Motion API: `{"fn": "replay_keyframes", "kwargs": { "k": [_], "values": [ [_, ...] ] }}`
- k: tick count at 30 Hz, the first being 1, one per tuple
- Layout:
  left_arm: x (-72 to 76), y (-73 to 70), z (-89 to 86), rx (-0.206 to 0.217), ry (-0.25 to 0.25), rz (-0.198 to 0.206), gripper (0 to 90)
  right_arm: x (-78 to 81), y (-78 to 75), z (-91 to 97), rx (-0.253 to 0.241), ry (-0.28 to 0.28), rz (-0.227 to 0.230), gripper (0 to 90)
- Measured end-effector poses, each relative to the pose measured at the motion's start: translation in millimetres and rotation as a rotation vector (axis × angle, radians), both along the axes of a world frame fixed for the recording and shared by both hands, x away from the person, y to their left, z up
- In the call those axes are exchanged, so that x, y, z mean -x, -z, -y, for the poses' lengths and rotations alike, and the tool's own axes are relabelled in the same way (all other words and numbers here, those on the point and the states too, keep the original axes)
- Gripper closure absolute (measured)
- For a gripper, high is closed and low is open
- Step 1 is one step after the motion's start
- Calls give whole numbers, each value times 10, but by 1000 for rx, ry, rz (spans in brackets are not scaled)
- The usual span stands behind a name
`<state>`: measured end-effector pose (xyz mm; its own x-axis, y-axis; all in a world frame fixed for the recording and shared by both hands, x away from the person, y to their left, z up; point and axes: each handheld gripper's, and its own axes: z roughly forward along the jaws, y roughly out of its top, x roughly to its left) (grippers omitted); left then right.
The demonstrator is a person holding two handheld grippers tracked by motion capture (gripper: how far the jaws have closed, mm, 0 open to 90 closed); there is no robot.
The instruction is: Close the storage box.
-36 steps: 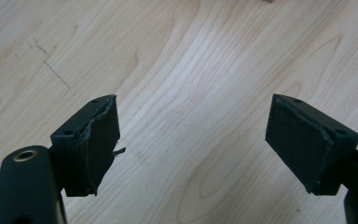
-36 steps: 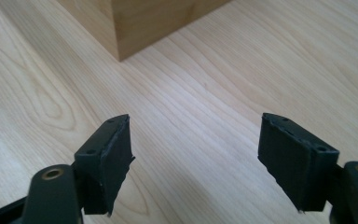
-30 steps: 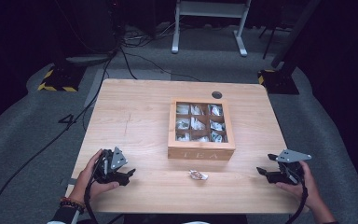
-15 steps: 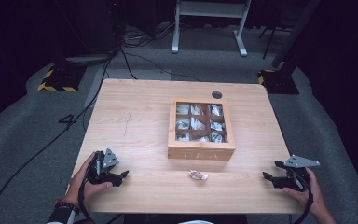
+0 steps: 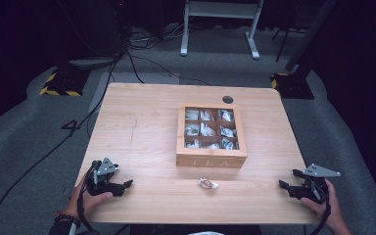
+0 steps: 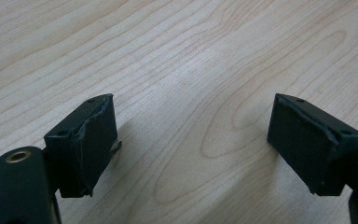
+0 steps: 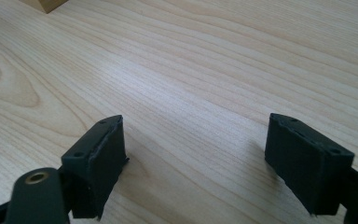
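Resting low at the tabletop's [image 5: 147, 122] near corners, left gripper [image 5: 126, 185] & right gripper [image 5: 285, 186] both have fingers spread, nothing btwn them; right's have just been opening. Small wrapped packet [image 5: 208, 183] lies just in front of tea box [image 5: 211, 157], well apart from both.

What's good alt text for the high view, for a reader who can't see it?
A wooden tea box with nine compartments of tea packets sits on a light wood table; one loose tea packet lies just in front of it. The left gripper and right gripper rest at the near corners, jaws open and empty.
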<state>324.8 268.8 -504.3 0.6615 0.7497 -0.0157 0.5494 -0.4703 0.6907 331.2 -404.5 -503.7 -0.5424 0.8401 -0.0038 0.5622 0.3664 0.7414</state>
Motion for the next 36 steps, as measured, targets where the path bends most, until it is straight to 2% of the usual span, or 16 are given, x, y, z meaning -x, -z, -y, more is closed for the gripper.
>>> {"fn": "replay_keyframes", "kwargs": {
  "k": [36],
  "values": [
    [-1,-1,-1,-3,-12,1,163,-4,1,-6,-1,11,-2,194]
  ]
}}
